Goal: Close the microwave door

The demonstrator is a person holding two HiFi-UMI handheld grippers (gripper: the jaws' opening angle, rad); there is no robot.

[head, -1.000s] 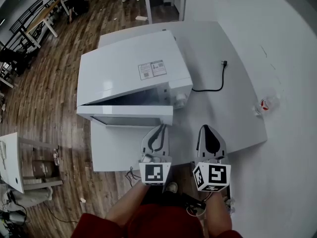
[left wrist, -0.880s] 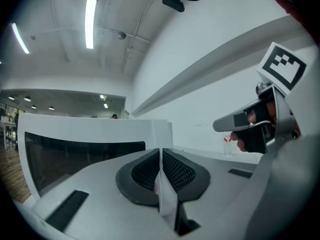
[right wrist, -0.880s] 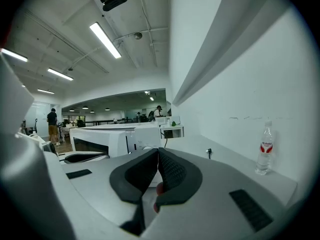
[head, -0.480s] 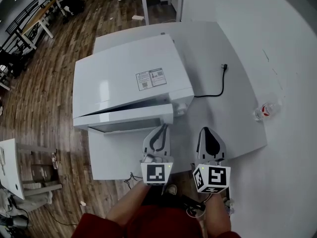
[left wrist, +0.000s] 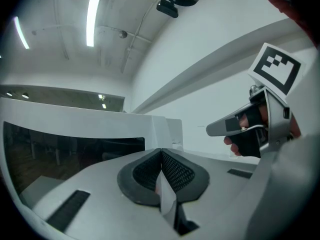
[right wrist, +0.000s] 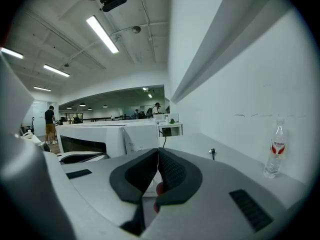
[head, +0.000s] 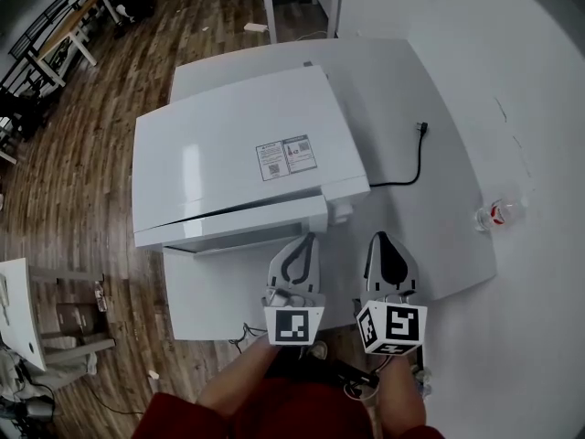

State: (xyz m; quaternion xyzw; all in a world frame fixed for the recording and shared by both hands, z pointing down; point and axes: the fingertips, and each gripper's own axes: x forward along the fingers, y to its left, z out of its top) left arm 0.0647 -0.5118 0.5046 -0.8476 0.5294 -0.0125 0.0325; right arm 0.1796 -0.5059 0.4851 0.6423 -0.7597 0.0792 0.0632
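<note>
The microwave [head: 228,154] sits on the white counter [head: 439,236], toward its left side, with its front turned to the person. Its door [head: 238,227] is not quite home: a thin dark wedge shows between it and the body. The door's long axis runs across the head view from left to right. It seems to meet the body at the left end, so the hinge is probably there, with the free end at the right beside the control panel. The left claw [head: 306,243] lies just in front of that free end, pointing level at the door face, its jaws pressed together on nothing. Whether its tip touches the door cannot be told. The right claw [head: 381,243] hangs beside it, further right and past the door's end, also pressed together and empty, so the left hand is the nearer one. The coming move looks like a straight push away from the person. A power cord [head: 416,154] and a water bottle [head: 498,213] lie well off to the right.
</note>
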